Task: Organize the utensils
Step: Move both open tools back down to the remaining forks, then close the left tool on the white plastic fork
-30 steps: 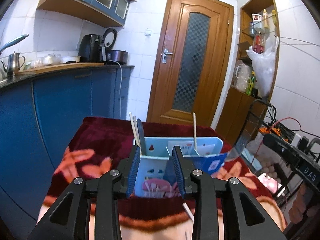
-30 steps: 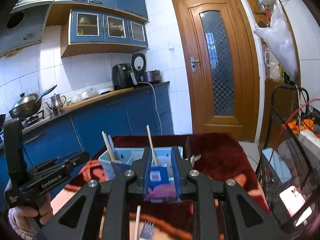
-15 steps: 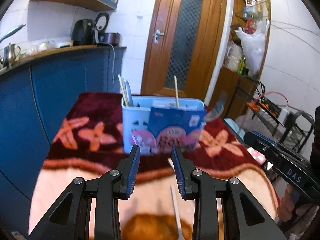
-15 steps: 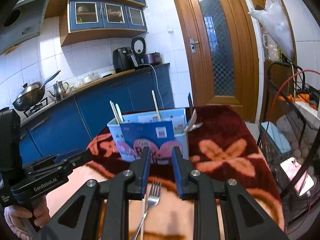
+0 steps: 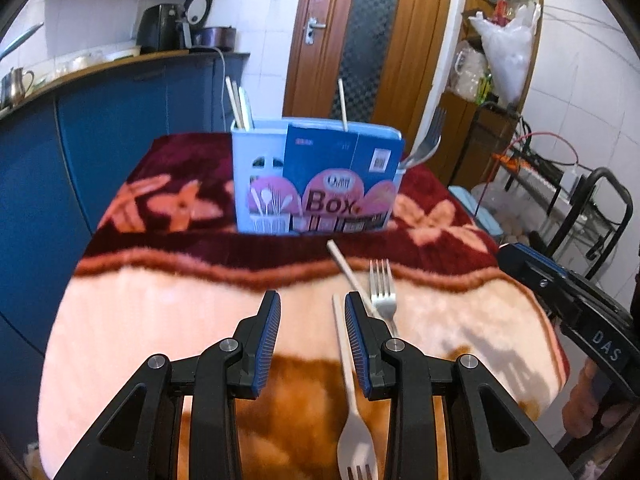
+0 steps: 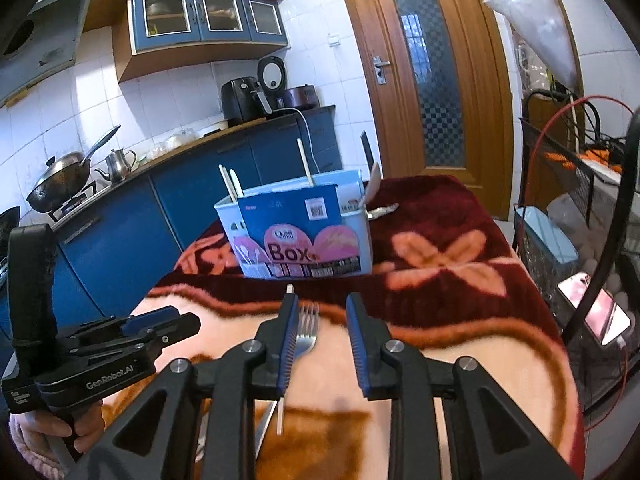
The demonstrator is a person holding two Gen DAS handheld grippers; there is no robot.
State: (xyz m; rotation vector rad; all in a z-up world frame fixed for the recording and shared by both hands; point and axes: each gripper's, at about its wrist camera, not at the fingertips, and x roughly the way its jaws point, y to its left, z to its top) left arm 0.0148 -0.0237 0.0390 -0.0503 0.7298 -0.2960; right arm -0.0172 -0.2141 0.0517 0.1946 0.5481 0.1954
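Utensils: metal fork (image 5: 383, 296) handle hidden by left gripper (image 5: 312, 308) | both grippers parted, empty | right gripper (image 6: 322, 312)

The blanket (image 5: 168, 320) is plush, fuzzy cloth. The box (image 5: 256, 168) looks like smooth pale-blue plastic, wrapped in a glossy printed paper sleeve (image 5: 340, 160). The metal fork (image 5: 383, 292) is shiny steel; the cream fork (image 5: 354, 420) is matt, probably plastic. Each gripper (image 5: 312, 316) (image 6: 322, 320) is matt black plastic with ribbed blue pads (image 5: 269, 340). The door (image 6: 436, 64) is varnished wood.
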